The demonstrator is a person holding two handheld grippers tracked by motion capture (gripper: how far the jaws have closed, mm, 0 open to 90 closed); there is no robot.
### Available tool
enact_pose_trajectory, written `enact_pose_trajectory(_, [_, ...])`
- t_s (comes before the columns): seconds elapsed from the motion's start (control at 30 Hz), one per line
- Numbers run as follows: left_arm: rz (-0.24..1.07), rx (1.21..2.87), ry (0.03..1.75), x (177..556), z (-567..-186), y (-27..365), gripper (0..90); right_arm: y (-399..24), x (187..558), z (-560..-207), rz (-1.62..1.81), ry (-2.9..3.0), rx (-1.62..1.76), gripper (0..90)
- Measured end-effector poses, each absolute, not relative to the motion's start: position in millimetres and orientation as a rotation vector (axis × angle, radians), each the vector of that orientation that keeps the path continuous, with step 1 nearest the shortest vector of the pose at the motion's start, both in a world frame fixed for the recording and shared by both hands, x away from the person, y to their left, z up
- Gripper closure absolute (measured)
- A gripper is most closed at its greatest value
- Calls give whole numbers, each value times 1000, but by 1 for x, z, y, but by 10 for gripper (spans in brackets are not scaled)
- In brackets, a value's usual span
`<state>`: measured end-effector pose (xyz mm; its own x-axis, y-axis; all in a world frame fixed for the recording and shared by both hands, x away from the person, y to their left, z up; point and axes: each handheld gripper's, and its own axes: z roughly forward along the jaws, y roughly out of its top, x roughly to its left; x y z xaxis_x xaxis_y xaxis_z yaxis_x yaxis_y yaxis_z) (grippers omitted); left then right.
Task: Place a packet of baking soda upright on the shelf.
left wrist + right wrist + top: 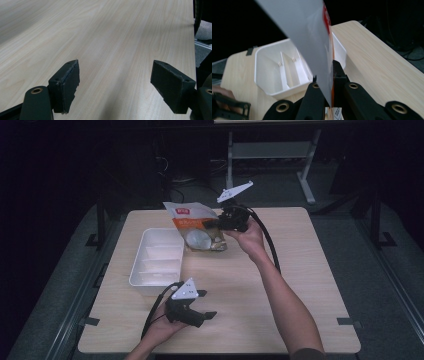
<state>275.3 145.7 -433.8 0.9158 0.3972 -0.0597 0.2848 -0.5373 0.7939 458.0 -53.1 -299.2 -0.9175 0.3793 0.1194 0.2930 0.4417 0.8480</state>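
**Right Claw Pinching Snack Bag Above Table; Left Claw Spread**

The right gripper sits in the upper centre of the high view, jaws pressed together on the edge of a snack bag. The bag, white and orange with a clear window, hangs just above the table, immediately right of the white divided tray. In the right gripper view, the bag rises edge-on from between the two black jaws through the centre of the frame, with the tray behind it at centre left.

The left gripper occupies the lower centre of the high view, held near the table's front edge, well apart from the tray and bag. Its jaws are spread wide and hold nothing; the left gripper view shows bare wood grain between them.
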Motion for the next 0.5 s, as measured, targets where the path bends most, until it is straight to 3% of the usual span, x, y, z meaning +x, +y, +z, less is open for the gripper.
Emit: enact_pose_trajectory(0.5, [157,2173,483,276,-436,148,229,-2,475,-288,1518,2587,538,900])
